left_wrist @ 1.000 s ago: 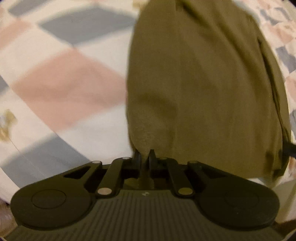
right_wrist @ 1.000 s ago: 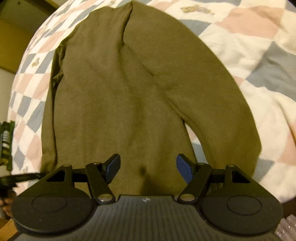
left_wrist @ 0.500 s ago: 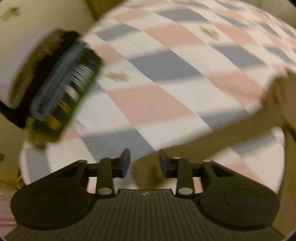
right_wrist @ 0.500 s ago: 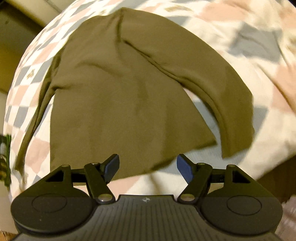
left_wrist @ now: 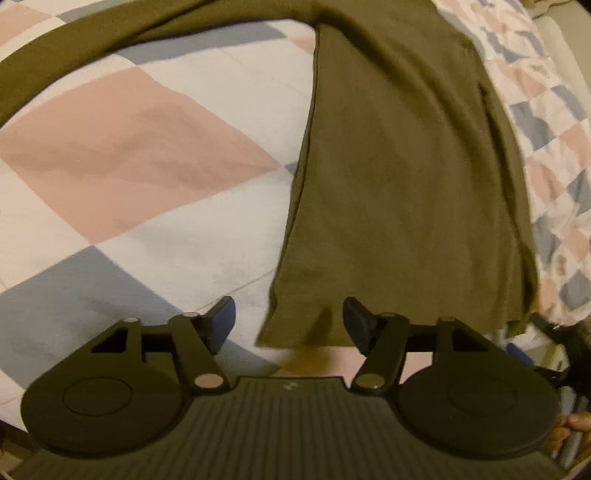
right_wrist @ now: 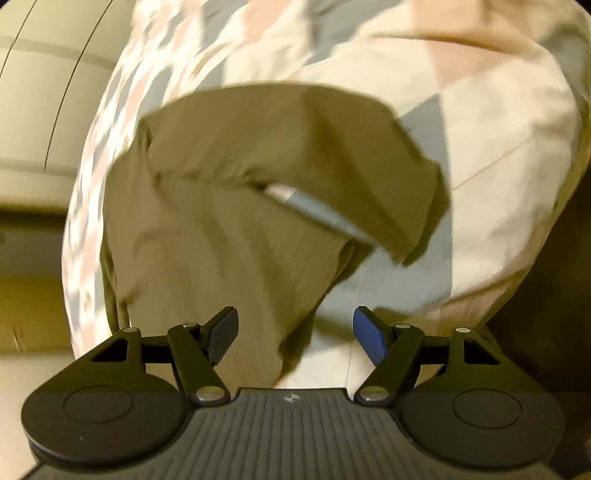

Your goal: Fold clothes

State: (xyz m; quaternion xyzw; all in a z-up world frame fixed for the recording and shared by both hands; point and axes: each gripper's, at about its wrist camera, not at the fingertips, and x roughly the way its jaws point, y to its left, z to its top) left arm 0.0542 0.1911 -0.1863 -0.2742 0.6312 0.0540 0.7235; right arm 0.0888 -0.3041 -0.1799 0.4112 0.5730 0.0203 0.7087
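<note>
An olive green long-sleeved top (left_wrist: 399,177) lies flat on a checked bedspread (left_wrist: 129,155). In the left wrist view its body runs away from me and one sleeve (left_wrist: 92,33) stretches out to the left along the top of the frame. My left gripper (left_wrist: 288,325) is open, with the near left corner of the hem lying between its fingers. In the right wrist view the top (right_wrist: 236,229) looks blurred, with the other sleeve (right_wrist: 369,155) bent across to the right. My right gripper (right_wrist: 295,336) is open over the near hem, holding nothing.
The bedspread (right_wrist: 498,129) has pink, grey and white diamonds and falls off at the bed edge near me. A pale wall or cabinet (right_wrist: 44,92) stands left in the right wrist view. A person's fingers (left_wrist: 576,421) and the other tool's frame (left_wrist: 554,332) show at lower right.
The left gripper was shut on the fabric, swung out to the left with the sleeve and opened; it is now back at the hem corner. The right gripper drew back and tilted lower.
</note>
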